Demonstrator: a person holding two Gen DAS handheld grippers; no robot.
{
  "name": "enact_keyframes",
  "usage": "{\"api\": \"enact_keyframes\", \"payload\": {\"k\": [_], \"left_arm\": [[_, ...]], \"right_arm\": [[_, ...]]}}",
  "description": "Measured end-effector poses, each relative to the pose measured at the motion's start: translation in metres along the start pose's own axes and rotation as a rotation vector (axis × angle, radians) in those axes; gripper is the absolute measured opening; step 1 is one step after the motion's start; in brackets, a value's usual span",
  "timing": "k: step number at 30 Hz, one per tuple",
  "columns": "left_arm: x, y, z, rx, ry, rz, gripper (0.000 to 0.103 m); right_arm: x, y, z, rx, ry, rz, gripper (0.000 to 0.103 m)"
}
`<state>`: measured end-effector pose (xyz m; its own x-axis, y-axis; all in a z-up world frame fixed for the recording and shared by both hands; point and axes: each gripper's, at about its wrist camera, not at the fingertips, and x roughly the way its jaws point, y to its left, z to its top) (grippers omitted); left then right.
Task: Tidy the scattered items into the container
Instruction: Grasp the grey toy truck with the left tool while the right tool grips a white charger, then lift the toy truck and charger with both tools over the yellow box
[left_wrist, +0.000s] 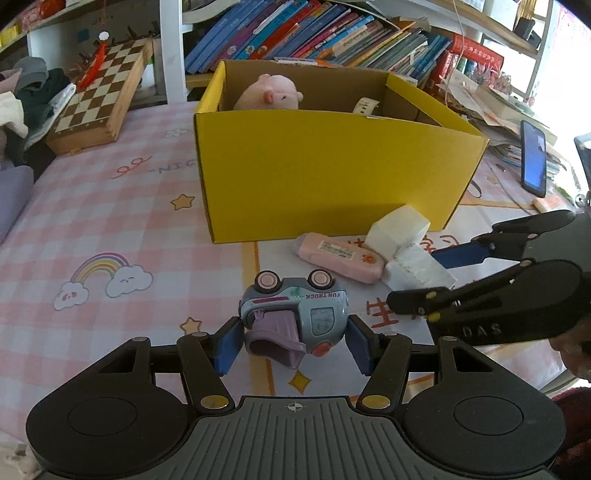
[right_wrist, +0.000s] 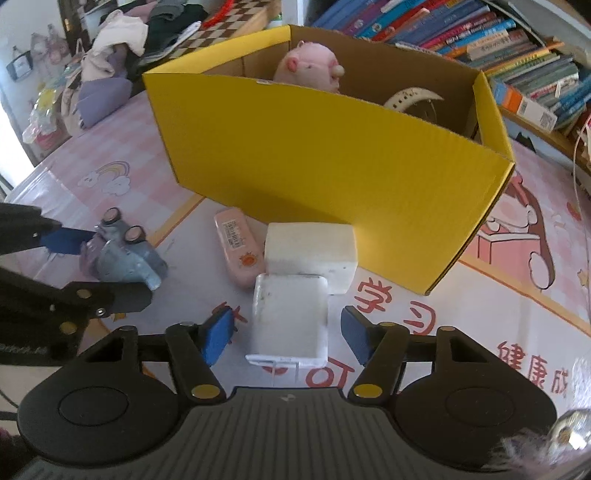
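Straddling a toy truck that lies on its side, the left gripper has its blue fingers spread wide, one pad close on each flank of the toy without clearly pressing it. The truck is pale blue with pink wheels and a lilac scoop, lettered "FUN TRUCK". The right gripper likewise stands wide apart around the nearer white foam block, with a gap between each blue pad and the block. A second foam block lies just behind it, touching it, and a pink tube rests against both on their left. All these lie on the pink checked counter, printed with rainbows and stars. Just behind them stands the yellow cardboard box, open at the top, with a pink plush pig and a white strap-like thing inside. Beyond it are a shelf of books, a chessboard and a phone.
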<state>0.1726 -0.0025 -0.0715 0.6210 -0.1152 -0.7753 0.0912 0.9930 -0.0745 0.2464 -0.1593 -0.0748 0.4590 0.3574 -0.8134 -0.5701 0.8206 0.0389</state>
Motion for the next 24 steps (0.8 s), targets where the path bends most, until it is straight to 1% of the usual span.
{"api": "enact_keyframes", "payload": {"k": [1,4,6,11,18,24], "left_arm": [[0.0,0.001,0.0,0.002,0.0,0.001,0.059],[0.001,0.001,0.0,0.011,0.007,-0.005,0.059],[0.001,0.002,0.0,0.018,0.009,-0.01,0.059],[0.002,0.002,0.002,0.026,0.001,-0.028,0.059],[0.002,-0.004,0.002,0.061,-0.009,-0.075,0.059],[-0.004,-0.005,0.001,0.078,-0.024,-0.102,0.059]], "right_arm": [[0.002,0.0,0.001,0.003,0.005,-0.001,0.05],[0.005,0.002,0.003,0.0,0.004,-0.012,0.048],[0.005,0.002,0.003,0.001,0.002,-0.017,0.042],[0.003,0.002,0.001,0.007,0.003,-0.027,0.041],[-0.008,0.001,-0.009,0.039,0.008,-0.051,0.041],[-0.02,0.006,-0.016,0.054,-0.006,-0.072,0.041]]}}
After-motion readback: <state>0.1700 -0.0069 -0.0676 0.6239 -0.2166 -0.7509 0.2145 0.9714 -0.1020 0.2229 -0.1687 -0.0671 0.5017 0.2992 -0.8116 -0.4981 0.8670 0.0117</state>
